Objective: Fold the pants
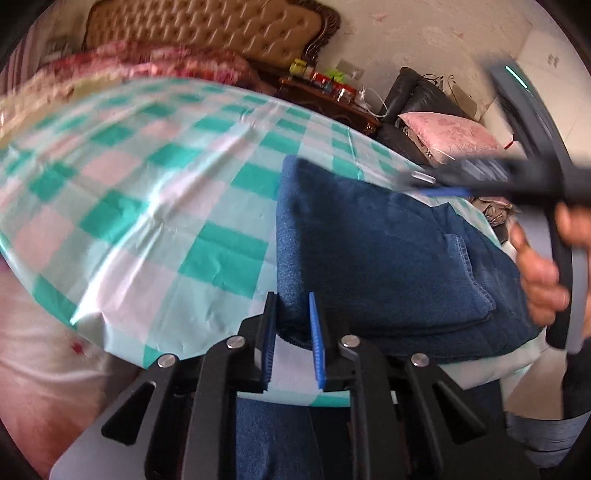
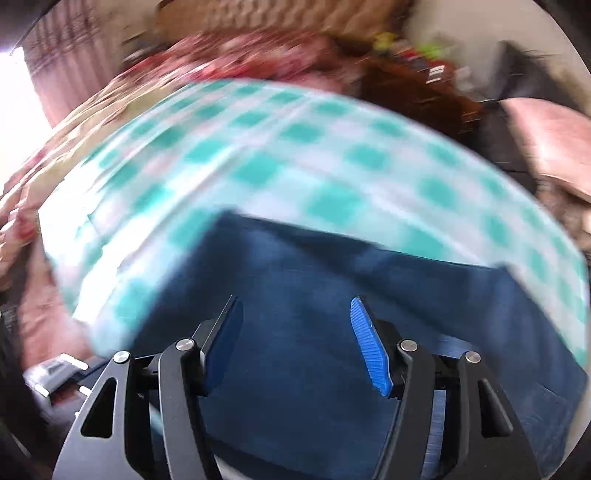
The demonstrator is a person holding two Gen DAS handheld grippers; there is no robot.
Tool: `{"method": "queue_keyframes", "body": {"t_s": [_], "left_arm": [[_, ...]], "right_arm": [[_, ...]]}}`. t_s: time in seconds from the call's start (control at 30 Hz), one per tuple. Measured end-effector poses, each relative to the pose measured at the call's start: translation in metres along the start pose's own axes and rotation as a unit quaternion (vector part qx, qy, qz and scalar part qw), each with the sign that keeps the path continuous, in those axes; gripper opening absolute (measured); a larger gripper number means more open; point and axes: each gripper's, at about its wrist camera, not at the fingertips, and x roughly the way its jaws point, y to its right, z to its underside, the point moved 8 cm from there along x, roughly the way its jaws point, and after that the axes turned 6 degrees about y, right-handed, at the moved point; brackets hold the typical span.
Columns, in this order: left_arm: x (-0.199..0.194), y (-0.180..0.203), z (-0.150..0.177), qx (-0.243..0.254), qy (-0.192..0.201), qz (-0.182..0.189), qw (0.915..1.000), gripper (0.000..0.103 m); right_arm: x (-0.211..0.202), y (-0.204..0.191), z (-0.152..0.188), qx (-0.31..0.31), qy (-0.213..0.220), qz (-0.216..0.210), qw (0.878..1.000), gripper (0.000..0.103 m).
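Observation:
The dark blue pants [image 1: 388, 258] lie folded in a thick rectangle on a teal-and-white checked cloth [image 1: 147, 184], near its front right edge. My left gripper [image 1: 291, 297] is shut on the folded near-left corner of the pants, with fabric filling the narrow gap between its pads. In the left wrist view my right gripper [image 1: 461, 181] is a blur above the far right of the pants, with a hand [image 1: 539, 280] behind it. Its own blurred view shows the right gripper [image 2: 294, 300] open above the pants [image 2: 314, 266], with nothing between its fingers.
The checked cloth [image 2: 258, 147] covers a bed with a tufted headboard [image 1: 207, 29] and a red floral blanket [image 1: 147, 62] at the far end. A wooden nightstand [image 1: 328, 99] with small items and a black chair with a pink pillow [image 1: 450, 136] stand to the right.

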Motion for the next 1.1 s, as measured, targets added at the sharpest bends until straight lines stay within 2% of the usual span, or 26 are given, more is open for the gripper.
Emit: {"method": "queue_keyframes", "body": {"t_s": [0.03, 0.1, 0.23, 0.3, 0.33, 0.4, 0.47, 0.5, 0.53, 0.57, 0.6, 0.67, 0.7, 0.73, 0.77, 0.8, 0.83, 0.97, 1.1], "left_arm": [[-0.004, 0.008, -0.002, 0.024, 0.011, -0.016, 0.9995, 0.016], [-0.009, 0.018, -0.006, 0.054, 0.024, -0.035, 0.9976, 0.015], [-0.016, 0.036, -0.009, 0.103, 0.041, -0.063, 0.9918, 0.014], [-0.018, 0.045, -0.011, 0.123, 0.049, -0.068, 0.9889, 0.014], [-0.018, 0.048, -0.013, 0.122, 0.051, -0.061, 0.9894, 0.013], [-0.017, 0.048, -0.014, 0.111, 0.053, -0.055, 0.9909, 0.013], [-0.015, 0.043, -0.014, 0.092, 0.05, -0.047, 0.9934, 0.013], [-0.016, 0.038, -0.013, 0.066, 0.048, -0.035, 0.996, 0.016], [-0.016, 0.033, -0.014, 0.04, 0.047, -0.024, 0.9978, 0.028], [-0.013, 0.027, -0.013, 0.005, 0.04, -0.015, 0.9991, 0.054], [-0.011, 0.022, -0.014, -0.01, 0.037, -0.016, 0.9992, 0.063], [-0.002, 0.017, -0.011, -0.049, 0.022, -0.006, 0.9985, 0.066], [0.002, 0.016, -0.009, -0.061, 0.017, -0.004, 0.998, 0.065], [0.01, 0.014, -0.007, -0.078, 0.009, -0.009, 0.9969, 0.061], [0.015, 0.015, -0.007, -0.086, 0.003, -0.004, 0.9963, 0.04], [0.02, 0.017, -0.006, -0.087, -0.003, 0.0, 0.9962, 0.028], [0.022, 0.02, -0.007, -0.08, -0.008, -0.012, 0.9967, 0.016], [0.005, 0.049, -0.023, -0.014, 0.031, -0.044, 0.9985, 0.012], [-0.018, 0.094, -0.052, 0.06, 0.084, -0.061, 0.9927, 0.012]], "right_arm": [[0.013, -0.016, -0.004, -0.001, -0.027, -0.016, 1.0, 0.059], [0.036, -0.039, -0.01, -0.012, -0.068, -0.021, 0.997, 0.059], [0.056, -0.061, -0.01, -0.03, -0.101, -0.016, 0.994, 0.059], [0.066, -0.062, -0.01, -0.045, -0.107, -0.007, 0.993, 0.047], [0.07, -0.06, -0.007, -0.053, -0.11, 0.003, 0.993, 0.037], [0.071, -0.055, -0.004, -0.04, -0.106, -0.008, 0.994, 0.034], [0.067, -0.051, -0.003, -0.036, -0.098, -0.018, 0.994, 0.023], [0.066, -0.051, -0.003, -0.038, -0.095, -0.02, 0.995, 0.02], [0.063, -0.051, -0.002, -0.042, -0.09, -0.022, 0.995, 0.017], [0.062, -0.051, -0.002, -0.04, -0.088, -0.024, 0.995, 0.016], [0.061, -0.049, -0.002, -0.036, -0.086, -0.026, 0.995, 0.016], [0.058, -0.047, -0.002, -0.026, -0.082, -0.033, 0.996, 0.016], [0.058, -0.047, -0.002, -0.024, -0.08, -0.035, 0.996, 0.016], [0.059, -0.045, -0.004, -0.021, -0.078, -0.037, 0.996, 0.016], [0.06, -0.043, -0.005, -0.019, -0.077, -0.039, 0.996, 0.016], [0.059, -0.042, -0.005, -0.016, -0.076, -0.042, 0.996, 0.016], [0.06, -0.043, -0.006, -0.013, -0.074, -0.045, 0.996, 0.015], [0.04, -0.035, -0.018, 0.018, -0.049, -0.084, 0.995, 0.015], [-0.018, -0.007, -0.038, 0.049, 0.009, -0.12, 0.992, 0.015]]}}
